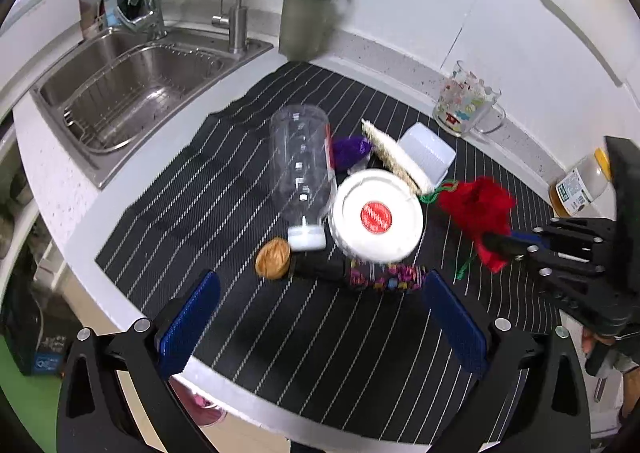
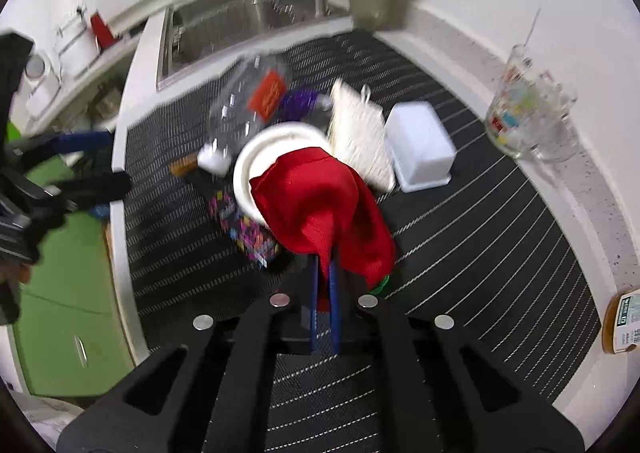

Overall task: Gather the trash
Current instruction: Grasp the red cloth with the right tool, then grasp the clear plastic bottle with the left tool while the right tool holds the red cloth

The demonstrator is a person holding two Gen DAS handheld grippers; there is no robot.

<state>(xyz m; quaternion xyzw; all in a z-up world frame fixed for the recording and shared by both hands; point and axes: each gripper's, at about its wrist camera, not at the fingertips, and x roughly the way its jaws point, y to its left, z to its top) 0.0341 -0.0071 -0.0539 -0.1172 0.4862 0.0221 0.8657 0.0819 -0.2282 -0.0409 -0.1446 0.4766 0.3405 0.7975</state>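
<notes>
Going L to R across the striped mat (image 1: 248, 181): the sink (image 1: 132, 93) sits off to the far left, then the trash pile starts w/ a clear plastic bottle (image 1: 302, 165) lying on its side, white cap toward the camera, and a walnut (image 1: 273, 258) just beside that cap. The left gripper (image 1: 320, 317) hovers low in front of the pile w/ its blue pads spread wide, nothing between them. Right of the bottle there's a white round lid w/ a red sticker (image 1: 376, 215), a patterned tube-ish thing (image 1: 386, 278) below it, and a purple scrap (image 1: 351, 149), a bristly brush (image 1: 396, 159) and a white plastic box (image 1: 428, 151) behind. Furthest right, the right gripper (image 2: 325, 289) is pressed together on the red cloth flower (image 2: 320, 197), pinching it near the base, petals draped over the lid's edge, green stem hanging under. IMO the trick here: lift the flower straight up so the stem doesn't drag the lid or brush along, keep the pinch firm bc the fabric's floppy. Can't see a bin anywhere, so no idea where it goes. The left one looks best lined up for the walnut or tube.
</notes>
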